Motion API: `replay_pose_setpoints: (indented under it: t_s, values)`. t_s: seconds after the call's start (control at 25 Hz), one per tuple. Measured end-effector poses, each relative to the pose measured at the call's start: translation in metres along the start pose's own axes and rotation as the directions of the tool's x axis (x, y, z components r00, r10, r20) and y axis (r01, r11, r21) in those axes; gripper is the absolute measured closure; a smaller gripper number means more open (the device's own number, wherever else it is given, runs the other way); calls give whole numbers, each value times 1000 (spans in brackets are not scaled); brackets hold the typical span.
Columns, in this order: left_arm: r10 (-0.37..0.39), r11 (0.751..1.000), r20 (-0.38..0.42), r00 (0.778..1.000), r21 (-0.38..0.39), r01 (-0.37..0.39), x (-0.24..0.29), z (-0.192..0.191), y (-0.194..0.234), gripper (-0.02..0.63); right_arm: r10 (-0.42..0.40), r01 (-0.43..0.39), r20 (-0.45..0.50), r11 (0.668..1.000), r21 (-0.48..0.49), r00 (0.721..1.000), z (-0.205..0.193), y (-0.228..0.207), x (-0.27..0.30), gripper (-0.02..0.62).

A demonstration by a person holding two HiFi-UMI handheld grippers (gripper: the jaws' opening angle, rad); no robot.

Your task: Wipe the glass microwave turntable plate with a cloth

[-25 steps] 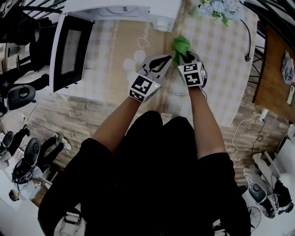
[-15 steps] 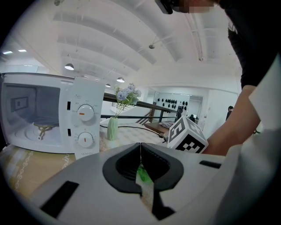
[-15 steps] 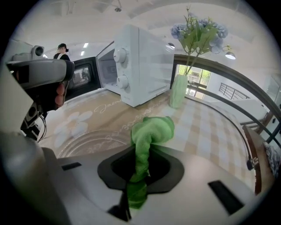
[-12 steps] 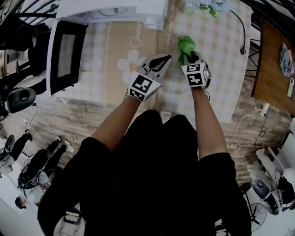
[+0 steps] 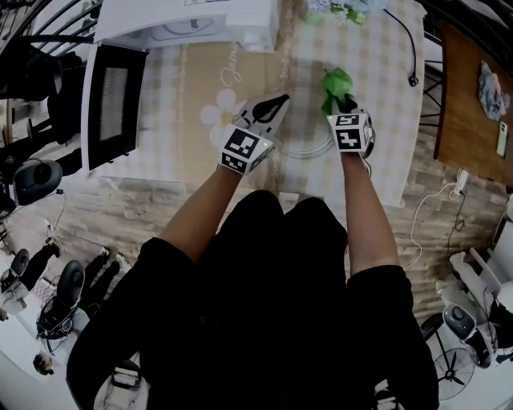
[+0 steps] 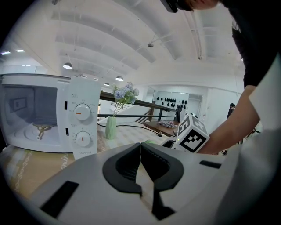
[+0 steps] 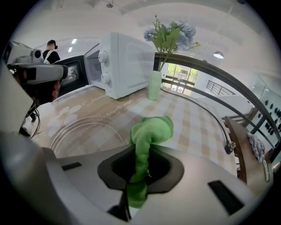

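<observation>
A table (image 5: pixel 385 104) under a pale checked cover, printed with a white flower and script lettering, carried a white microwave (image 5: pixel 184 20) along its far edge. The microwave's dark-windowed door (image 5: pixel 112 104) hung wide open past the table's side. In front of the microwave lay the glass turntable plate (image 5: pixel 313 152), flat on the cover, the checks showing through it. Beside the microwave, on its dial side, stood a pale green vase (image 7: pixel 154 85) of bluish flowers. A black cable (image 5: pixel 405 48) trailed over the cover beyond the vase.

The right claw (image 5: pixel 341 102) was clenched on a bright green cloth (image 7: pixel 147 132). The cloth stuck out in a crumpled wad over the side of the plate away from the microwave door; whether it touched the glass could not be told. The left claw (image 6: pixel 141 151) was pressed together with nothing in it and was held at the plate's rim on the door side.

Around the table ran a wood-plank floor (image 5: pixel 104 208), where a white cord (image 5: pixel 425 224) lay loose. A brown side table (image 5: pixel 473 88) stood farther from the microwave than the vase, with small things on top. Behind the microwave rose a dark railing (image 7: pixel 206 66) and a white ribbed ceiling (image 6: pixel 131 48) with round lamps (image 6: pixel 67 66).
</observation>
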State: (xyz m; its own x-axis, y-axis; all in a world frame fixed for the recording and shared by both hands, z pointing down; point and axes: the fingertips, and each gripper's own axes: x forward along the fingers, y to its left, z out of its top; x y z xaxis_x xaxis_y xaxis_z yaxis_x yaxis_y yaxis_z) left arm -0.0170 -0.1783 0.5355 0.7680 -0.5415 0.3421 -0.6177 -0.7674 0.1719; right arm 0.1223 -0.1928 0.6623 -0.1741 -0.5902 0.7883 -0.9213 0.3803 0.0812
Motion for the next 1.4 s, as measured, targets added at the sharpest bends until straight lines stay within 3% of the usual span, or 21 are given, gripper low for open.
replay_pose_setpoints:
  t_s: [0.24, 0.64, 1.04, 1.4]
  values:
    - [32, 999, 7, 999, -1, -32, -19, 2, 17, 586, -5, 5, 46, 1000, 1, 999, 17, 7, -21, 540]
    - [45, 999, 22, 999, 15, -45, -41, 4, 31, 586, 97, -97, 137, 995, -7, 986, 66, 87, -41, 540]
    - [77, 997, 55, 995, -26, -76, -63, 3, 49, 586, 223, -214, 104, 973, -86, 969, 73, 166, -19, 540]
    - [97, 994, 24, 995, -52, -95, -76, -13, 59, 586, 257, -250, 33, 958, -140, 966, 60, 195, 15, 540]
